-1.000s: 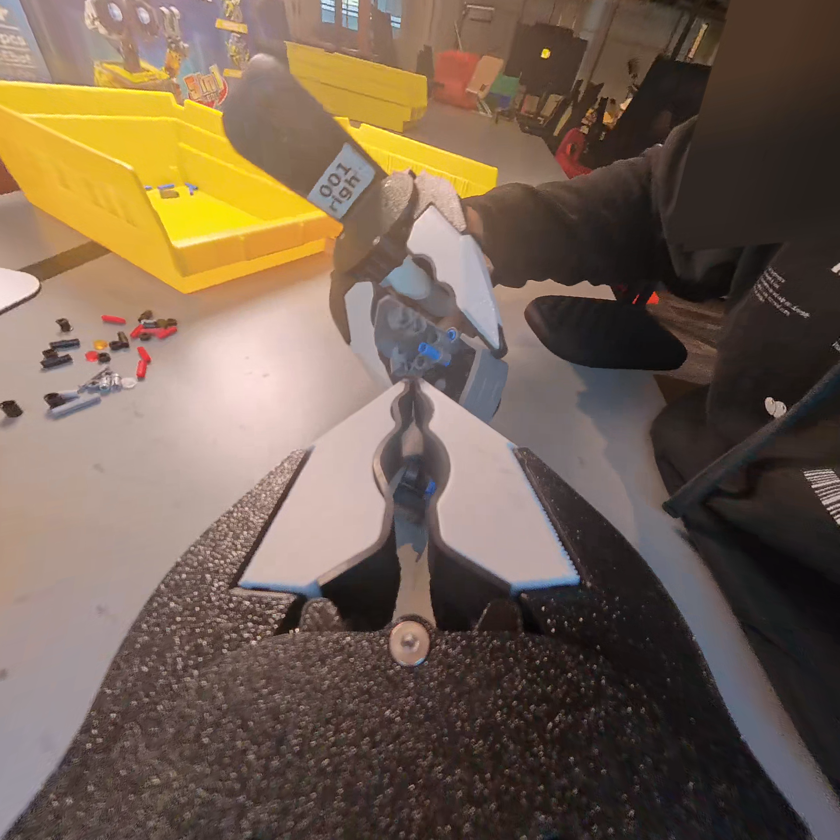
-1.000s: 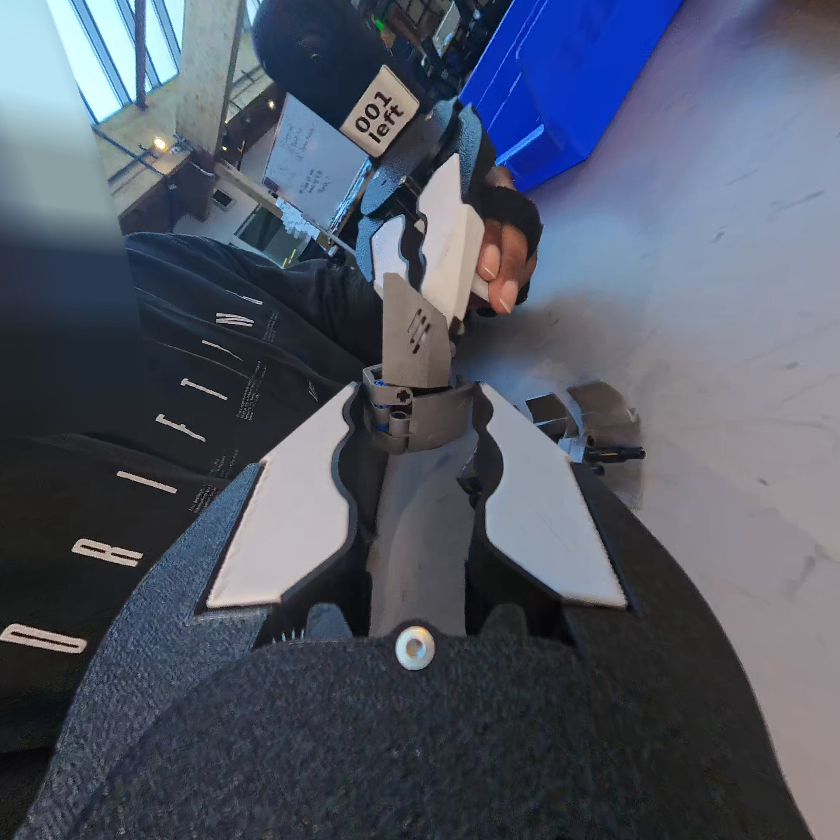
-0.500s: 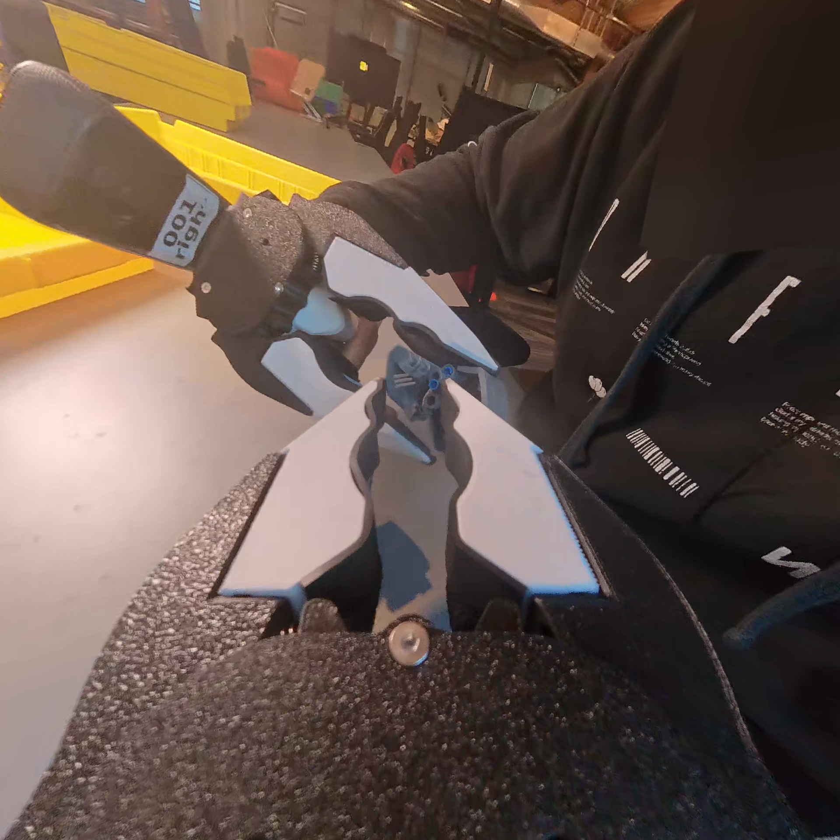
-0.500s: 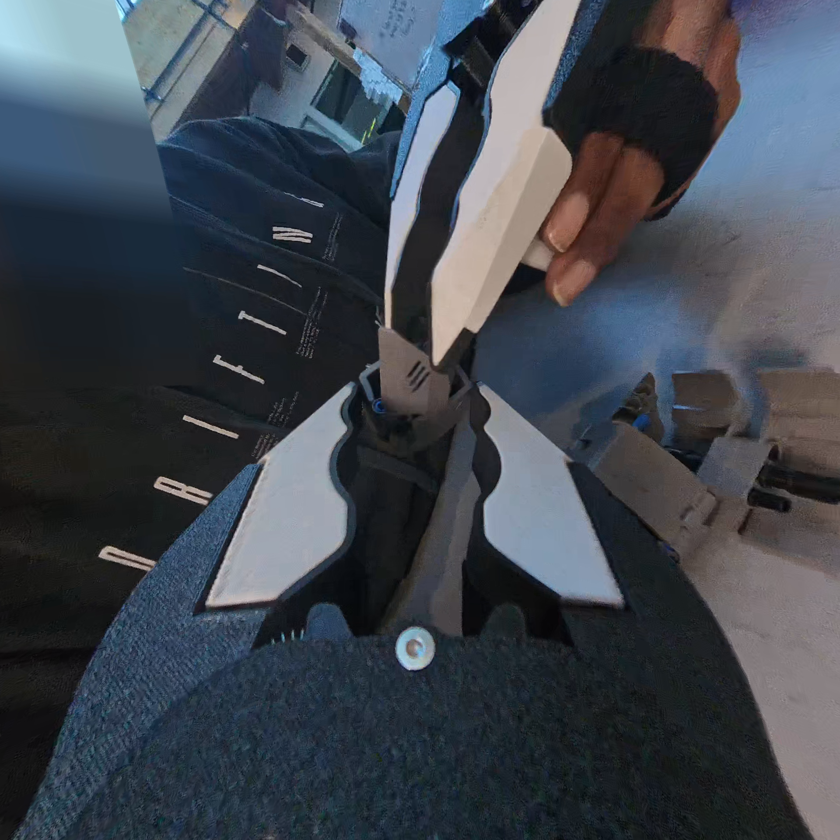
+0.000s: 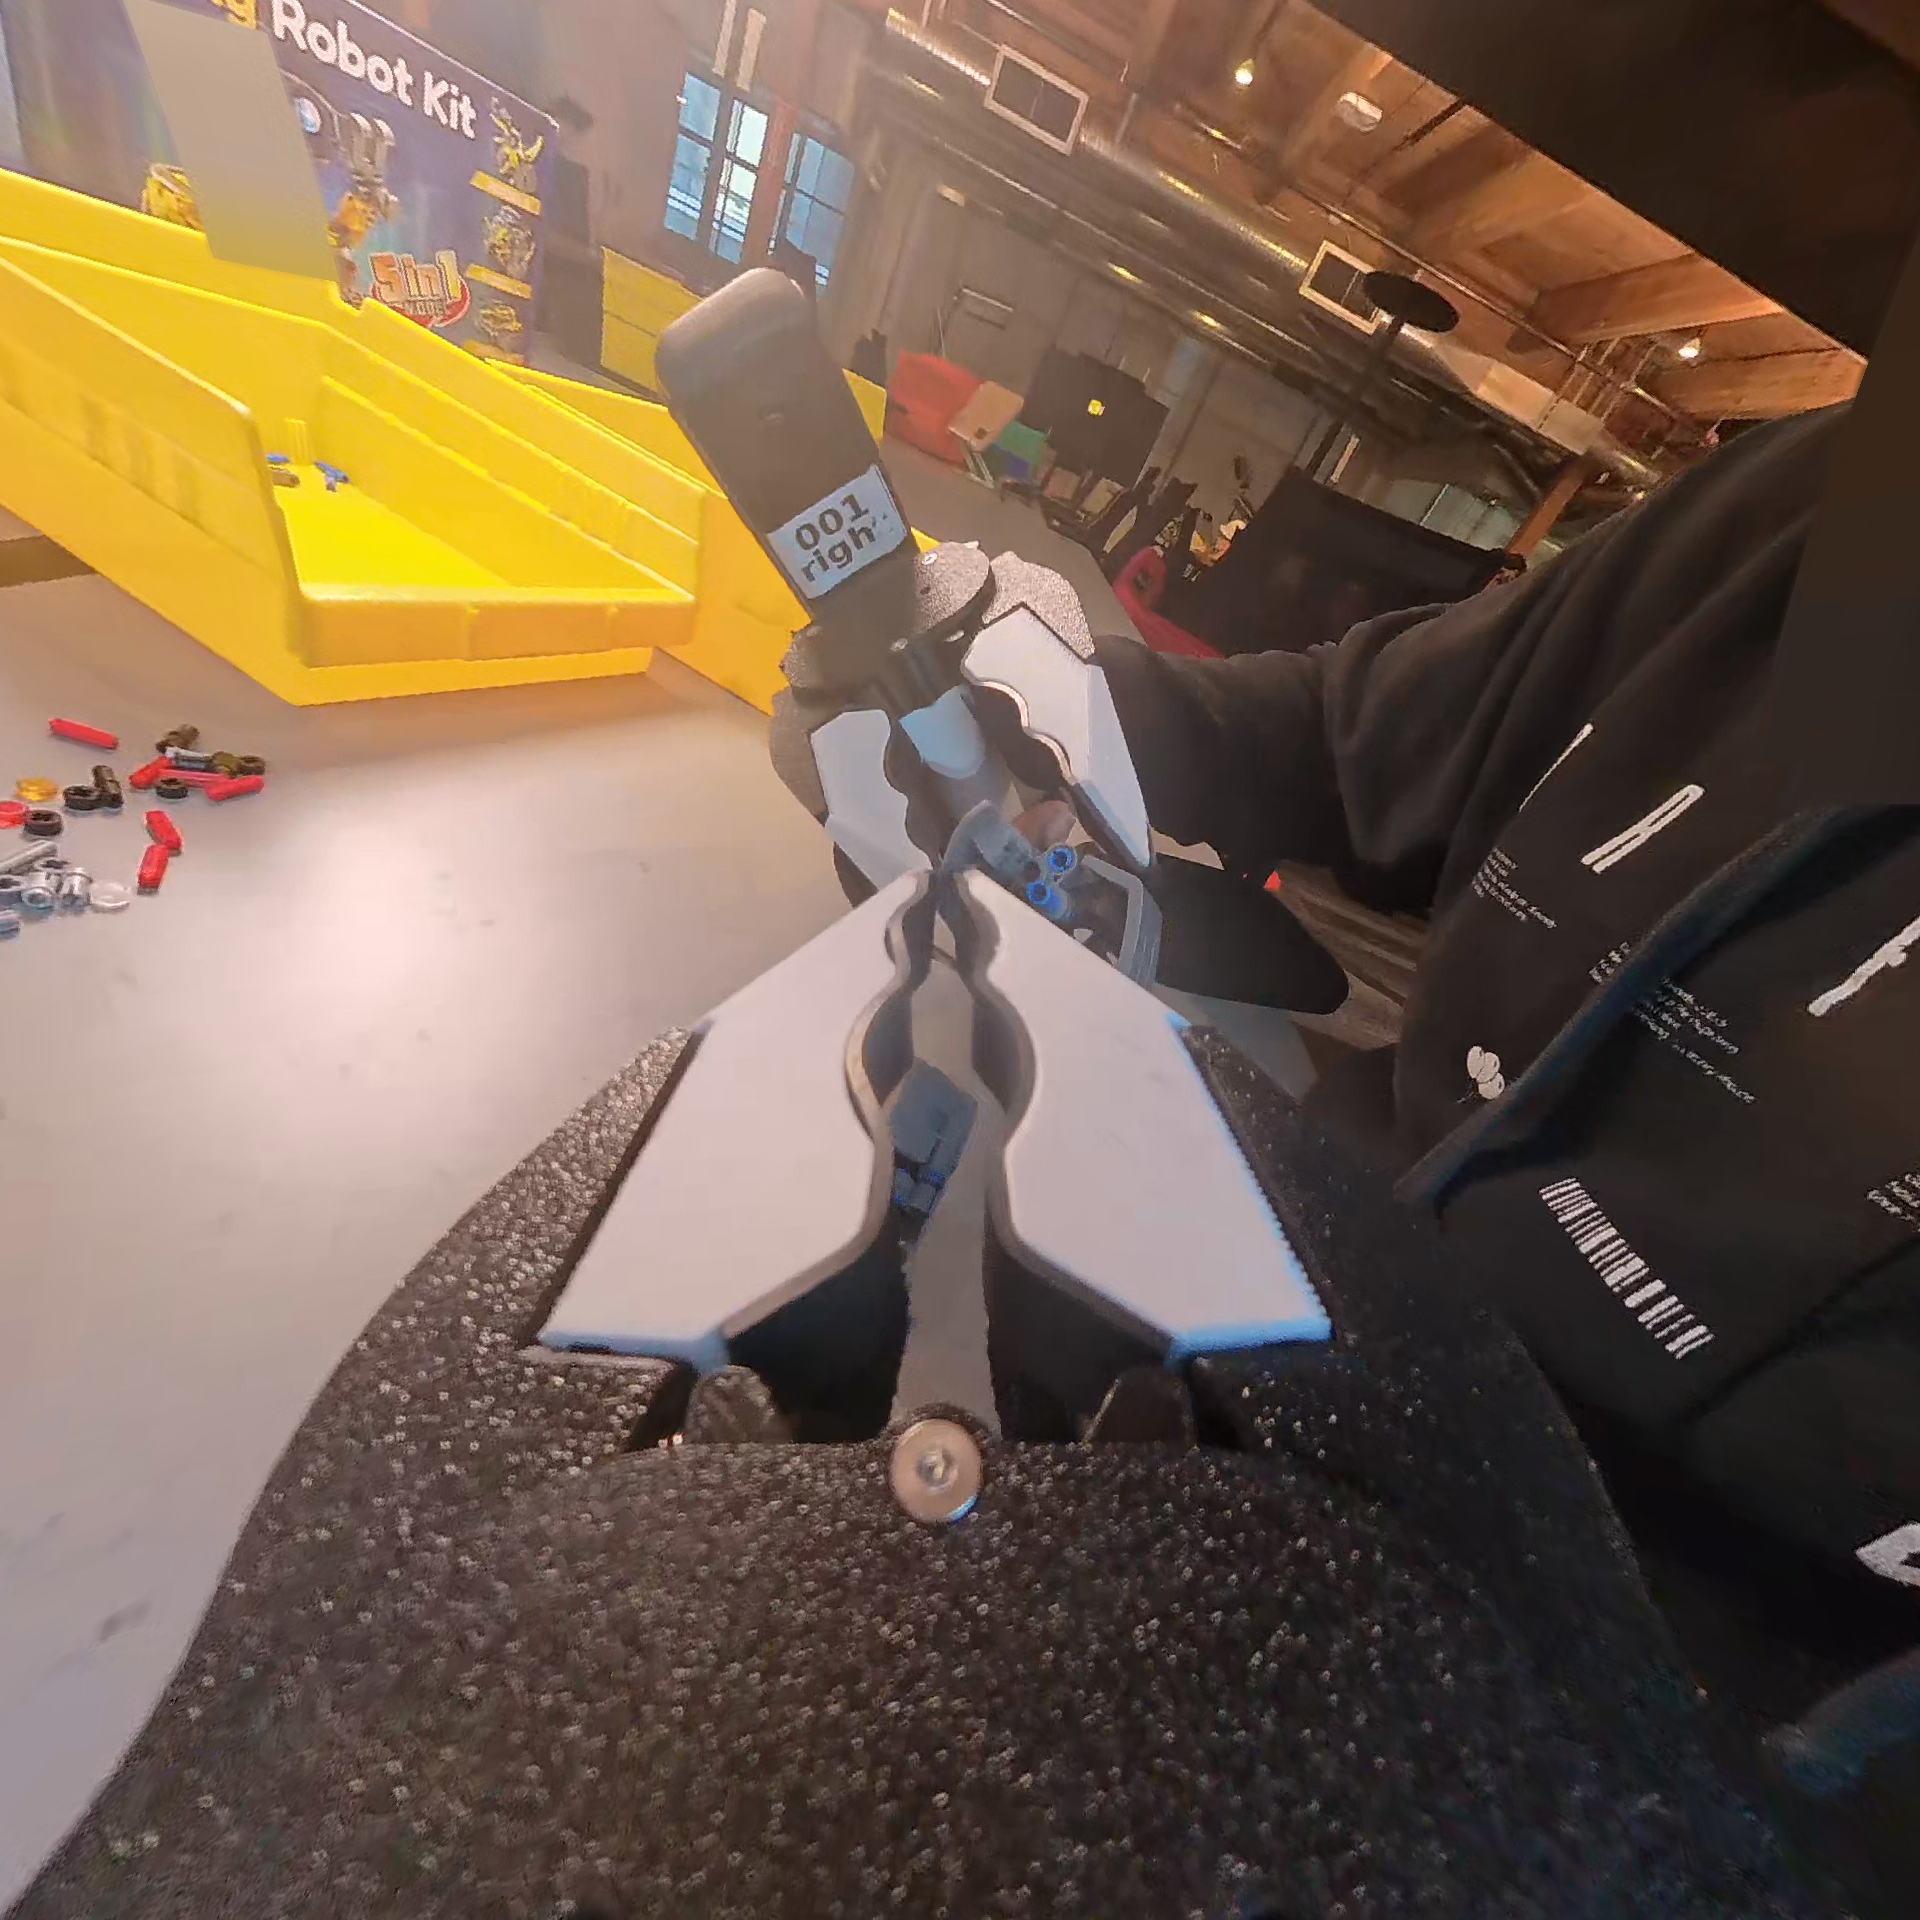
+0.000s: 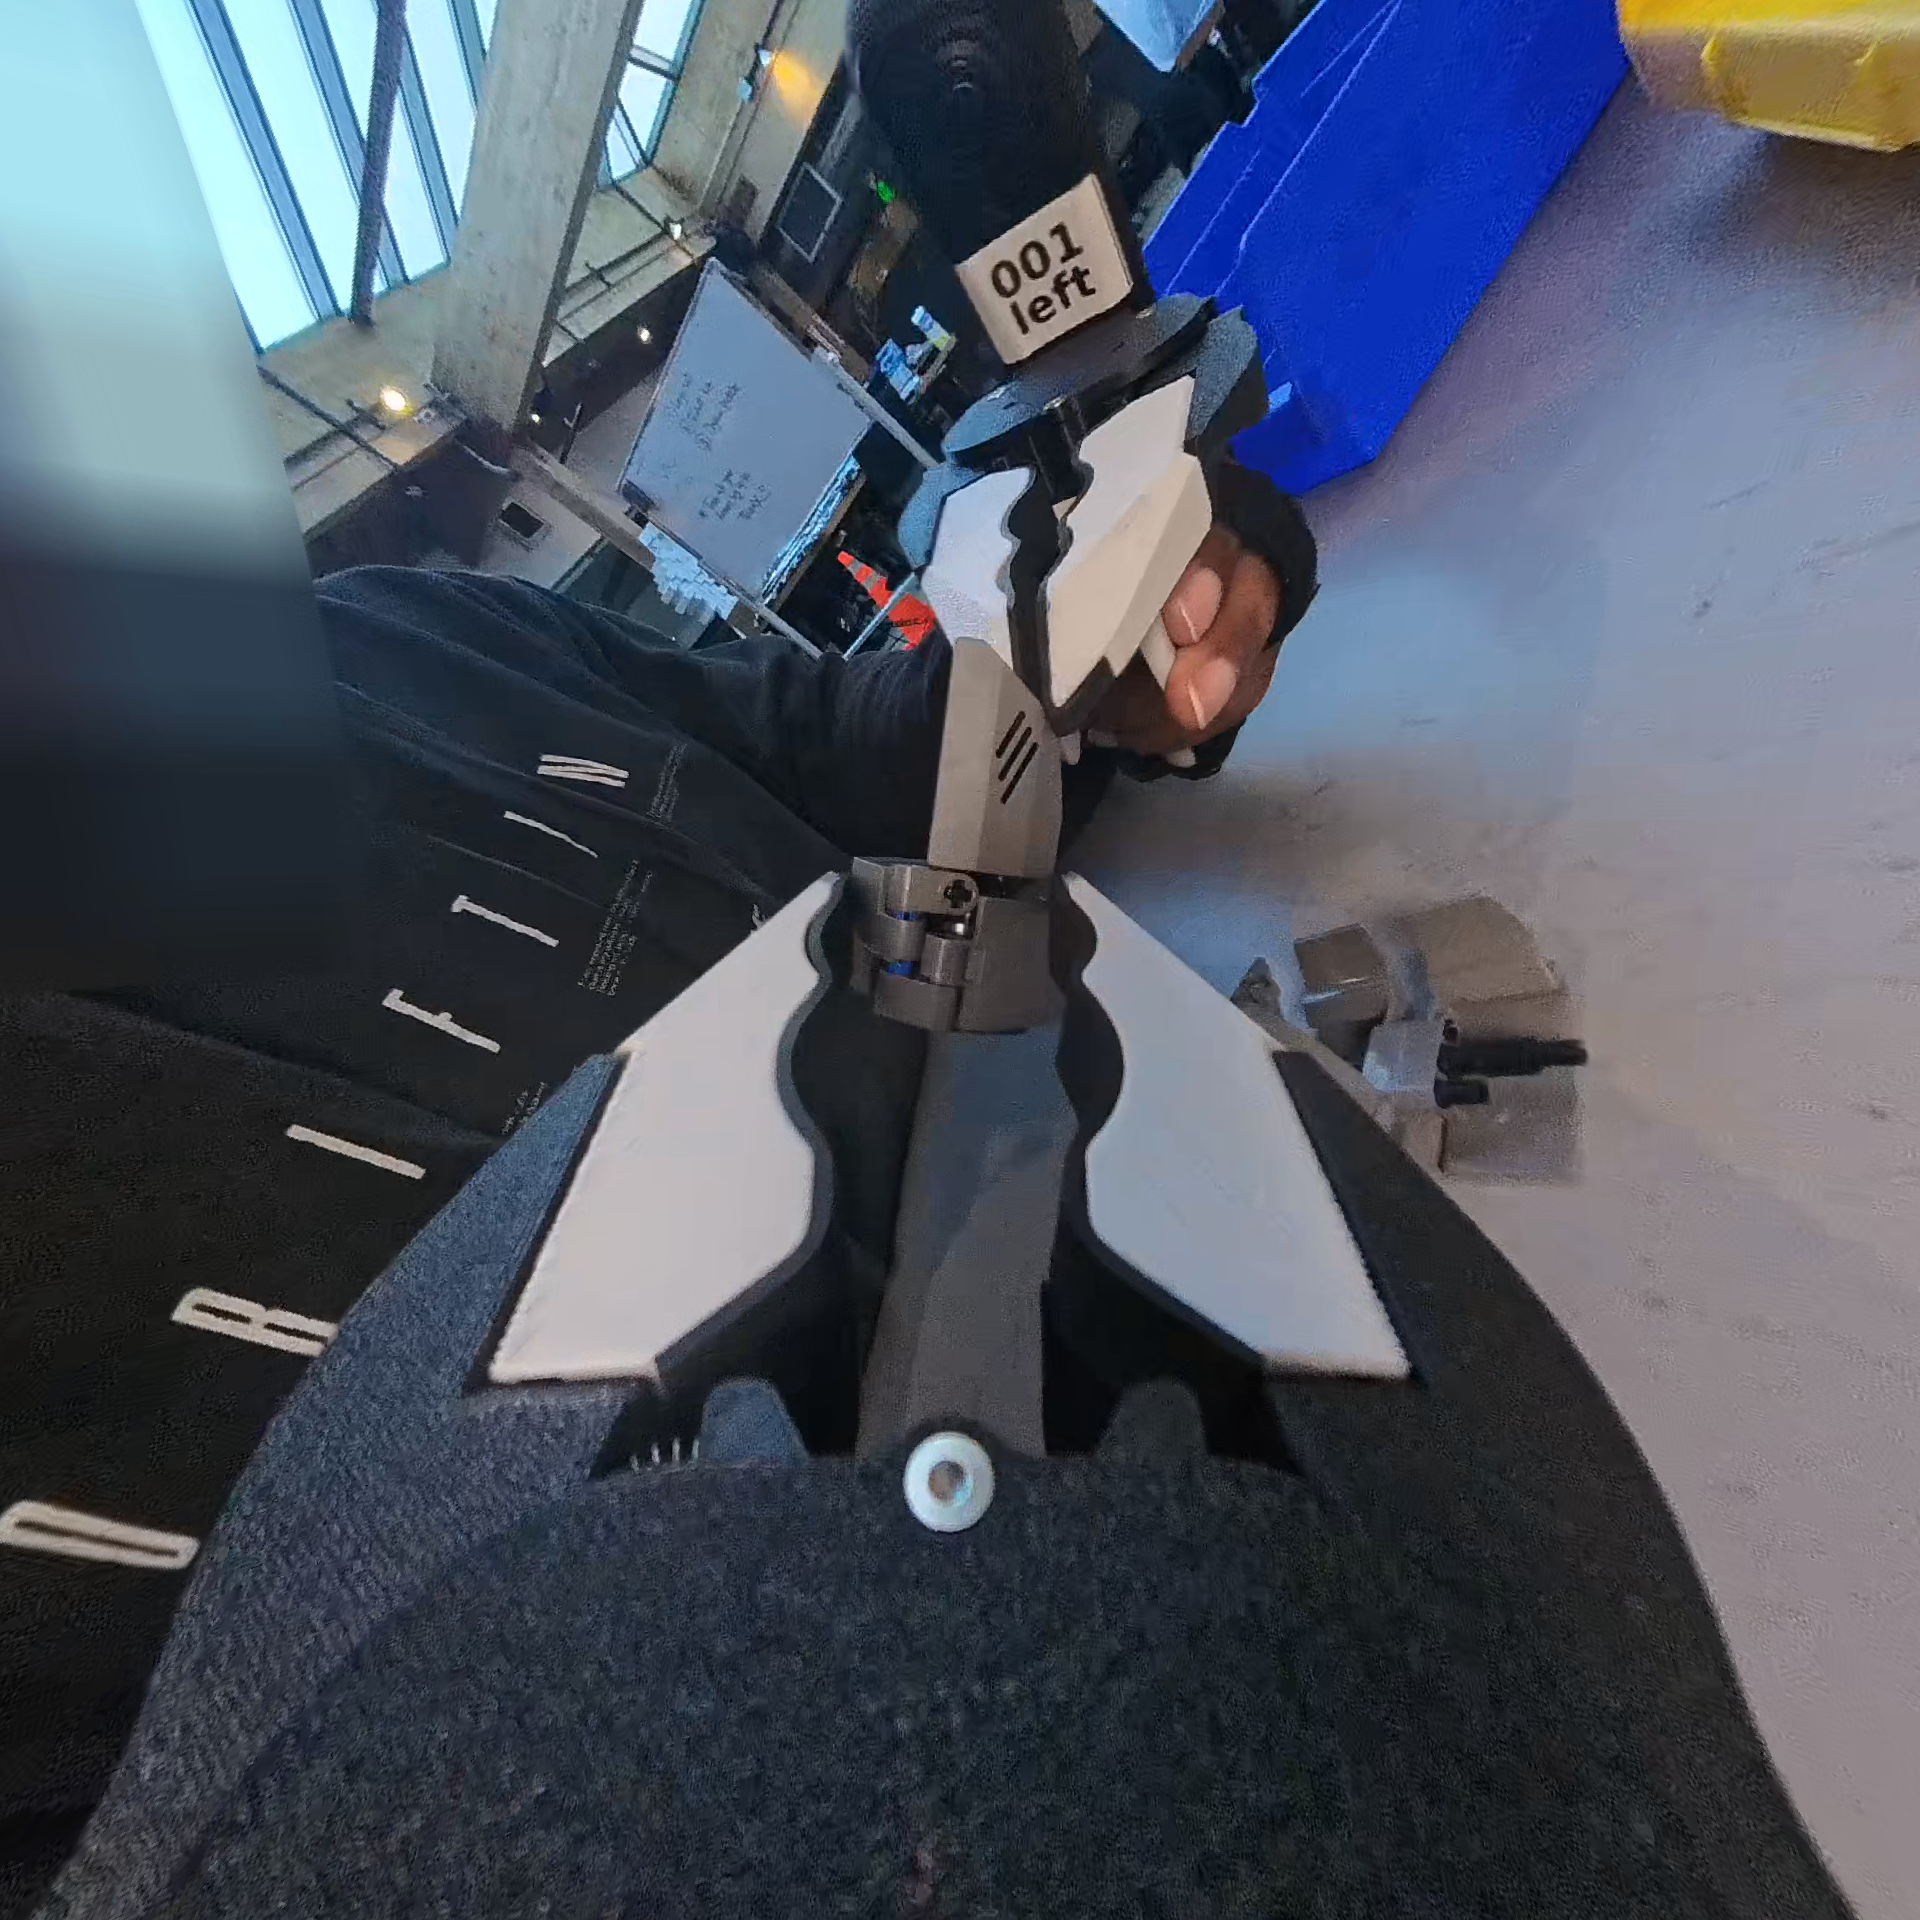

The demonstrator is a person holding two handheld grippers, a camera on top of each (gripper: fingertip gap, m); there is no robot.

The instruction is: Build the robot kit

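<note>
My left gripper (image 5: 940, 888) is shut on a flat grey panel with three slots (image 6: 987, 769) and holds it upright above the table. The panel's lower edge meets a grey brick assembly with blue pins (image 6: 940, 951), which my right gripper (image 6: 951, 904) is shut on. In the left wrist view the right gripper (image 5: 997, 852) faces mine, with the assembly (image 5: 1023, 857) between its fingers just past my fingertips. In the right wrist view the left gripper (image 6: 1023, 686) comes down from above, a gloved hand (image 6: 1205, 644) behind it.
Yellow bins (image 5: 416, 561) and a printed kit box (image 5: 416, 156) stand at the back left. Small red, black and silver parts (image 5: 125, 800) lie on the grey table. More grey built parts (image 6: 1434, 1029) lie to my right, a blue bin (image 6: 1403, 208) beyond. A person's black sweatshirt (image 5: 1558, 935) is close.
Both grippers have drawn a little apart and swung back toward the table. The panel stays in the left gripper, still against the assembly held by the right.
</note>
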